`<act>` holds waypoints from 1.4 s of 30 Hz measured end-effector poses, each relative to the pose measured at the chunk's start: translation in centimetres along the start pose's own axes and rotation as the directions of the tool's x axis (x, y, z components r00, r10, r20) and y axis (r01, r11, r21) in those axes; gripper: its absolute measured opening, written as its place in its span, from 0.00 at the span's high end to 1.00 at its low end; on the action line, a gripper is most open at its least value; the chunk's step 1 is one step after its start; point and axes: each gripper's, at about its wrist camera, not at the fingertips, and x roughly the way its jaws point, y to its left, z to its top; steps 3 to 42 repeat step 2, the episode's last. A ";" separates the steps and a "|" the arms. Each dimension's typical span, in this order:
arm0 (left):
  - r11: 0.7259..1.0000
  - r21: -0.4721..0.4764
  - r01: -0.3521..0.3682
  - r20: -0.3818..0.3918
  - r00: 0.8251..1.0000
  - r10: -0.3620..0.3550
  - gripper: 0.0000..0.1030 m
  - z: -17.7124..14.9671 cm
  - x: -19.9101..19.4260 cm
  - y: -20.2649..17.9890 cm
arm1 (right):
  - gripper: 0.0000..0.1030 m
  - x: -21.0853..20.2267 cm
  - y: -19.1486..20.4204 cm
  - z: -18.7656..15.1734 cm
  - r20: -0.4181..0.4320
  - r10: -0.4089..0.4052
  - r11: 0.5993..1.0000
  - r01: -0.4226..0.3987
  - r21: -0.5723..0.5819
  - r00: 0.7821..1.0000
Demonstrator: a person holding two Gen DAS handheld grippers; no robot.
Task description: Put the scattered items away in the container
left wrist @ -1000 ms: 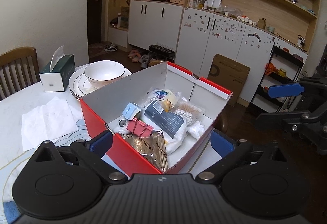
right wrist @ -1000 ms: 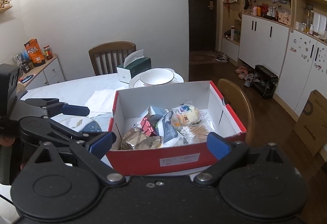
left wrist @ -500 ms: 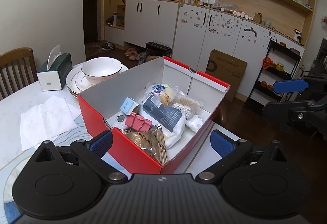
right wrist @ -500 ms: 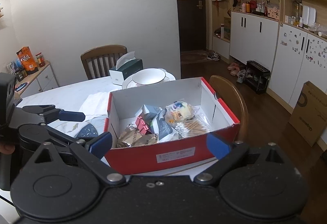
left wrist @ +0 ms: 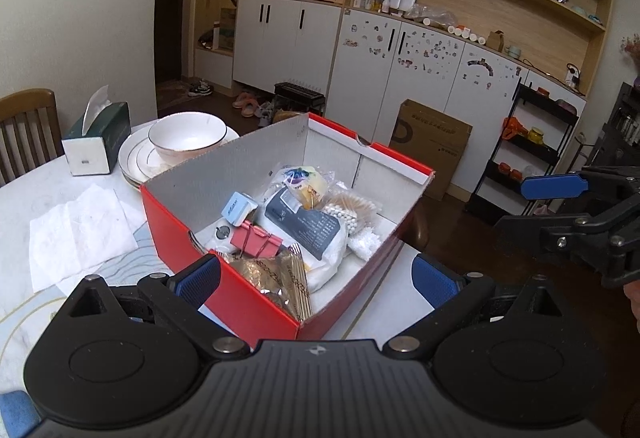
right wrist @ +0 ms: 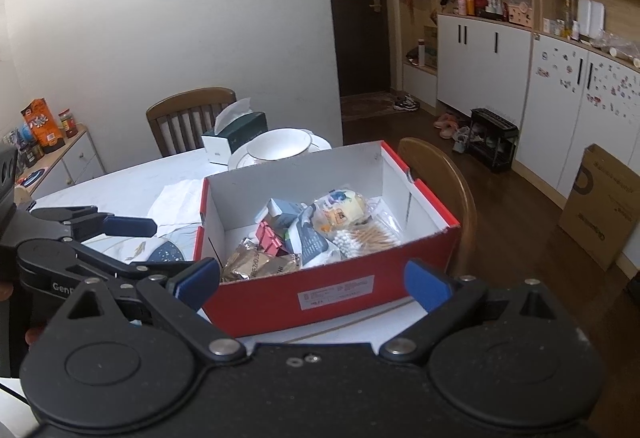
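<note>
A red shoebox (left wrist: 256, 302) (right wrist: 336, 298) stands on the white table. Inside lie a gold foil packet (left wrist: 276, 278), red binder clips (left wrist: 256, 240), a small white-blue box (left wrist: 238, 207), a white pouch with a dark label (left wrist: 312, 234), a snack bag (left wrist: 302, 184) and cotton swabs (left wrist: 352, 208). My left gripper (left wrist: 316, 276) is open and empty, held back from the box's near corner. My right gripper (right wrist: 314, 284) is open and empty, in front of the box's long side. Each gripper shows in the other's view.
A white bowl on stacked plates (left wrist: 186, 136), a green tissue box (left wrist: 98, 136) and a spread paper napkin (left wrist: 80, 234) lie on the table left of the box. Wooden chairs (right wrist: 192, 118) (right wrist: 444, 174) stand by the table. A cardboard carton (left wrist: 432, 138) stands on the floor.
Both grippers have drawn back and risen a little from the box, which looks smaller and lower in both views. Nothing in the box has moved.
</note>
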 end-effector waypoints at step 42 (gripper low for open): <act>1.000 -0.001 0.005 -0.010 1.000 -0.005 0.01 -0.3 0.0 0.1 | 0.04 -0.4 -0.1 -0.3 -0.001 -0.012 1.000 0.012 0.012 1.000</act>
